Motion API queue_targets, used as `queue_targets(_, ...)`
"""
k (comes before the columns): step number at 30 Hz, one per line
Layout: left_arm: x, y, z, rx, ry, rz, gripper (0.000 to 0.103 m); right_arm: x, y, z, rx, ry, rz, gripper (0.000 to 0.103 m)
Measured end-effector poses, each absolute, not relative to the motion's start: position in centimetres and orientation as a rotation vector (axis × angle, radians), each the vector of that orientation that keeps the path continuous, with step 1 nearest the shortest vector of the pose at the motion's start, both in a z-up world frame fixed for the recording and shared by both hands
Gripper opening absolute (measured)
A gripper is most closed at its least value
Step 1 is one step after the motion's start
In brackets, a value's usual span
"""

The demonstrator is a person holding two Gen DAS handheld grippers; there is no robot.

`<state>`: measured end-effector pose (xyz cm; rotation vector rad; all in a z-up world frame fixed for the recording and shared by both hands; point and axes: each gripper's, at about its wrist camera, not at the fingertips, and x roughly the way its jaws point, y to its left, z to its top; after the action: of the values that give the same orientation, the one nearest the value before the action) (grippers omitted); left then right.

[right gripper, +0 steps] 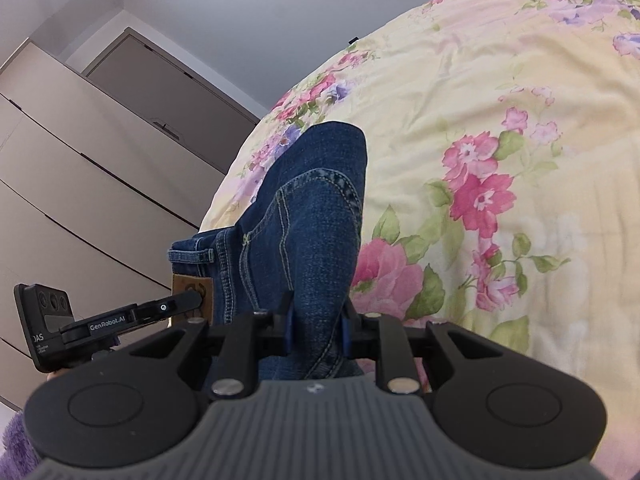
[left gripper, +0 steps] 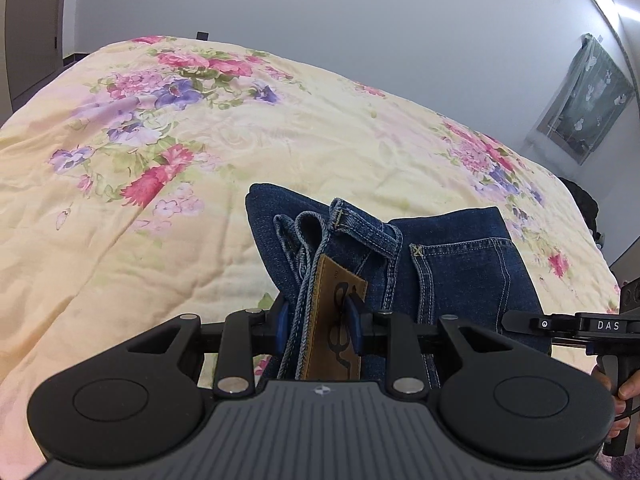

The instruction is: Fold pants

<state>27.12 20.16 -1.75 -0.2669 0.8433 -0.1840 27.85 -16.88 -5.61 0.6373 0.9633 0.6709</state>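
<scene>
My left gripper [left gripper: 318,328]: jaws pinching the pants [left gripper: 460,264] at the waistband, brown patch [left gripper: 332,320] between the blue pads. My right gripper [right gripper: 316,330]: jaws pinching a denim fold at the other side. Pants lie bunched on the floral bed [left gripper: 160,200], stretching forward from both grippers.

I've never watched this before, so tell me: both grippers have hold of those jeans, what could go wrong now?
Two risks, as I judge it. The left gripper pinches several bunched layers of the dark blue denim jeans at the brown leather waistband patch; one layer might slip free. The right gripper grips only a narrow fold, so the stack could sag unevenly onto the yellow floral quilt.
</scene>
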Motion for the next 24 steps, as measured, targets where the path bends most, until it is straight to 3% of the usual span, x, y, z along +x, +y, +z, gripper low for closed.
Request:
queue_targets(15,32.2,23.2,-9.8,-0.343,0.912,-0.164,0.033,34.4,-13.8,-12.8,0.602,1.082,0.607,0.017)
queue_targets(24,32.4,24.4,-11.9,-0.391,0.909,-0.171,0.045,35.9,-13.1,-15.4,0.537,1.137,0.547,0.022)
